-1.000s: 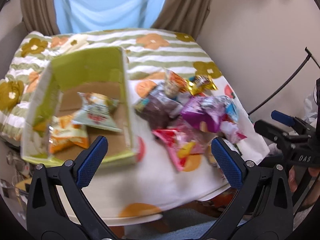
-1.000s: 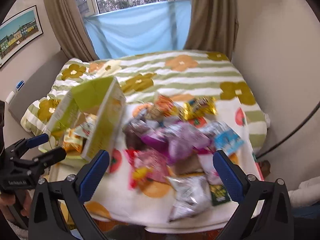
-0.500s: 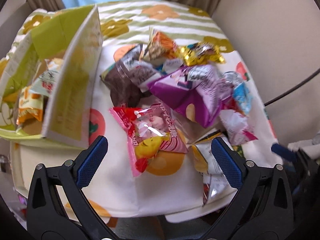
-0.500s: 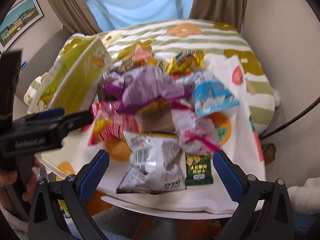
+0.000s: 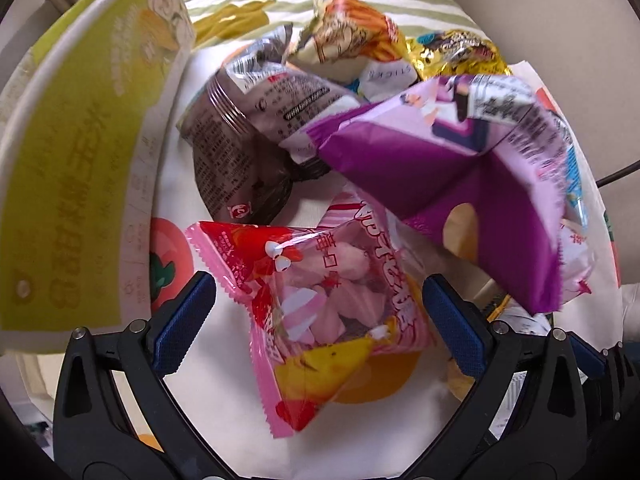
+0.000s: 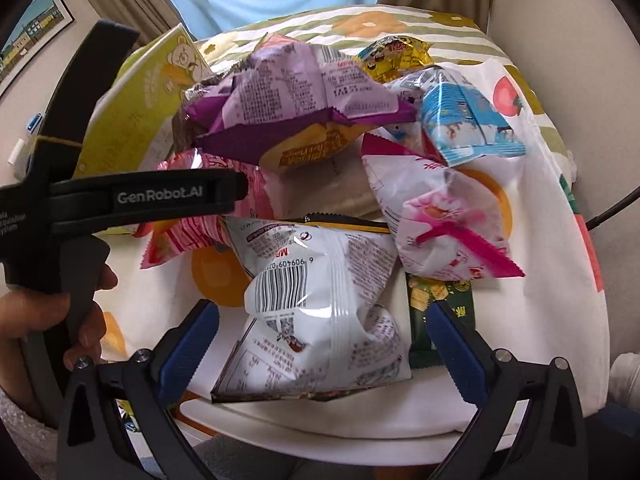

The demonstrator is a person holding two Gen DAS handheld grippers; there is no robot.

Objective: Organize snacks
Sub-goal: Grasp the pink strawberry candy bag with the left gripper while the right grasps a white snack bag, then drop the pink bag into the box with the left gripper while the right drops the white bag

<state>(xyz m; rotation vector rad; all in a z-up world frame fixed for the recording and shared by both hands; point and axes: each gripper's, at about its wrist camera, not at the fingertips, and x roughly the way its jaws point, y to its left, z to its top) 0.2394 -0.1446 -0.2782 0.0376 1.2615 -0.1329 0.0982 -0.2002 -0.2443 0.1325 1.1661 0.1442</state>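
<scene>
A: Snacks (image 6: 320,140) lie heaped mid-table (image 6: 560,280), beside the green box (image 5: 80,160) at its left edge.

B: And the grippers?

A: The left gripper (image 5: 320,316) is spread wide around the pink marshmallow bag (image 5: 320,320); the right gripper (image 6: 320,344) gapes around the white packet (image 6: 316,320).

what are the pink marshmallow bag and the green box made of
pink marshmallow bag: thin glossy plastic film, apparently; it has a clear window showing the sweets, crinkles and serrated sealed edges.
green box: looks like matte printed cardboard; its wall stands stiff and flat, with a pale cut edge.
</scene>
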